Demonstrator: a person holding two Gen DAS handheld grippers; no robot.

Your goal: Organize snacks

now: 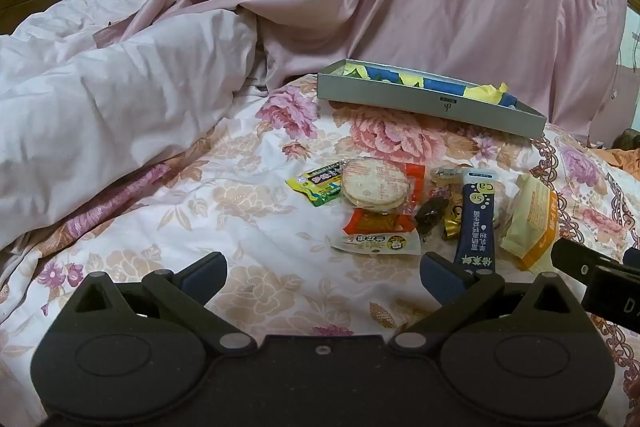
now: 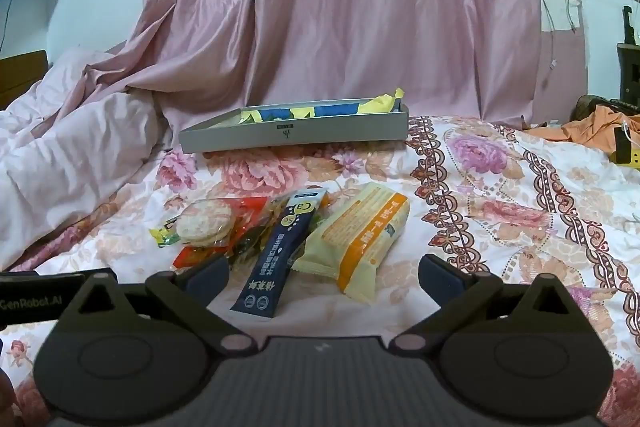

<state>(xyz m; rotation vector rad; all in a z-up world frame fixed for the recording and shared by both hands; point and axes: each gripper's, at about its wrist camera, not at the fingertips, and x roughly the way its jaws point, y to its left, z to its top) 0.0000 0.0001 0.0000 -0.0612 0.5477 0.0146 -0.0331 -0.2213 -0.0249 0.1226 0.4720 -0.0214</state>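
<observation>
Task looks barely begun: loose snacks lie in a heap on the floral bedspread [image 2: 500, 227], centre of both views, none moved yet into the shallow grey cardboard tray [image 2: 296, 139] behind them, which already holds blue & yellow wrappers. The dark navy stick sachet [image 2: 276, 255] has its long axis running near-to-far, top end w/ yellow circle toward the tray. The cream-and-orange biscuit pack [image 2: 360, 239] lies alongside, angled upper right. Left gripper [image 1: 324, 275] & right gripper [image 2: 324, 275] both spread wide, holding nothing.
</observation>
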